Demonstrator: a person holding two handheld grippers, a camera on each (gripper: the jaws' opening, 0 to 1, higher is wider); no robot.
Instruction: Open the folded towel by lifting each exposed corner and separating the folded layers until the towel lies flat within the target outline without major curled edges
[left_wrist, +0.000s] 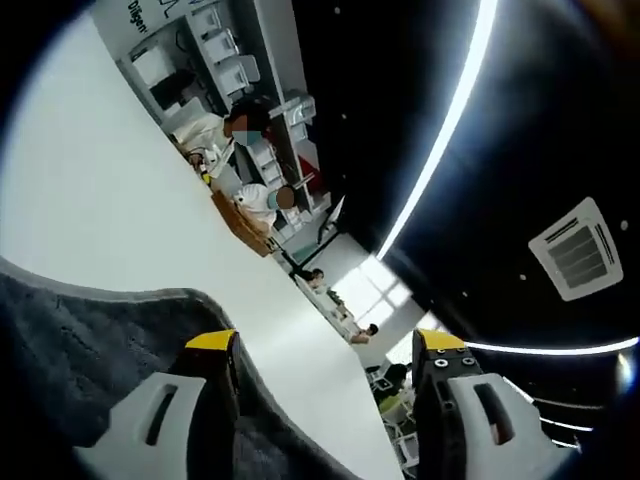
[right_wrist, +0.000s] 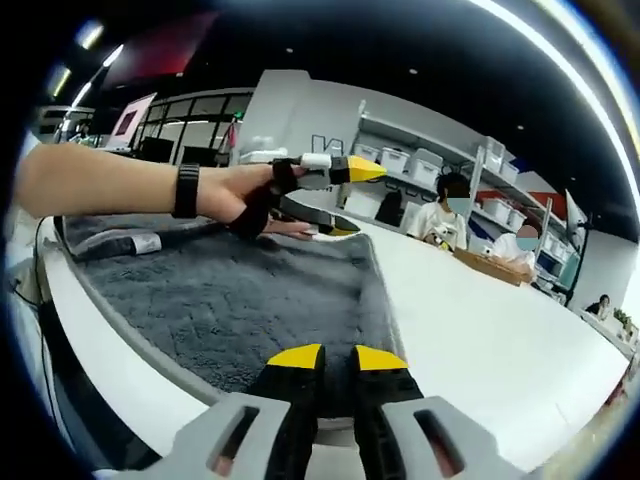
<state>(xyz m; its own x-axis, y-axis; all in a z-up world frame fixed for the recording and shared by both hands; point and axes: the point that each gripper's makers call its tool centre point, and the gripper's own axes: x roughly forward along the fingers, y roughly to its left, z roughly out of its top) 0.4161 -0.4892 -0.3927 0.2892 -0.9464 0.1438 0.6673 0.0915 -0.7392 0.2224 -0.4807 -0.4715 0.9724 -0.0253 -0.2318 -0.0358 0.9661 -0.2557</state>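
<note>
Here the white bench (right_wrist: 470, 310) carries the grey towel (right_wrist: 240, 290), which lies spread over its near side, with a fold still lying along its far edge. In the right gripper view the right tool (right_wrist: 337, 357) sits low over the towel's near edge, its yellow-tipped jaws pressed almost together, whether on cloth I cannot tell. The left tool (right_wrist: 345, 198), held in a hand (right_wrist: 245, 195), hovers at the towel's far corner with its jaws spread, holding nothing.
</note>
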